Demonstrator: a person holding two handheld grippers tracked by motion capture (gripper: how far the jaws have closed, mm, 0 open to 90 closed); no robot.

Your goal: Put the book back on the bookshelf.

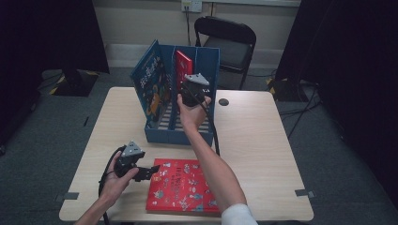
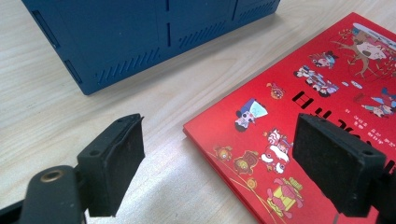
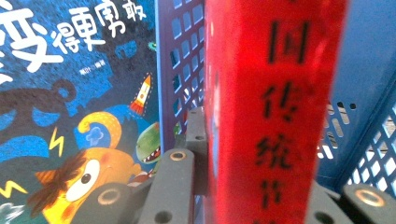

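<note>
Standing in the centre of the high view, a blue file rack (image 1: 180, 129) on the pale wooden desk (image 1: 263, 140) holds a blue picture book (image 1: 151, 79) in its left slot, with a black folding chair (image 1: 225, 42) behind on grey floor. The right gripper (image 1: 190, 91) is clamped on a red book (image 1: 184, 63) upright in the rack's middle slot. At lower left, the left gripper (image 2: 215, 163) hangs with jaws apart over the corner of a second red book (image 1: 185, 185) lying flat.

left slot: blue book (image 1: 150, 82) is filling it.
middle slot: red book (image 1: 183, 63) is standing inside.
rack front: flat book (image 1: 183, 185) is lying near it, bare table (image 1: 263, 140) beside.
</note>
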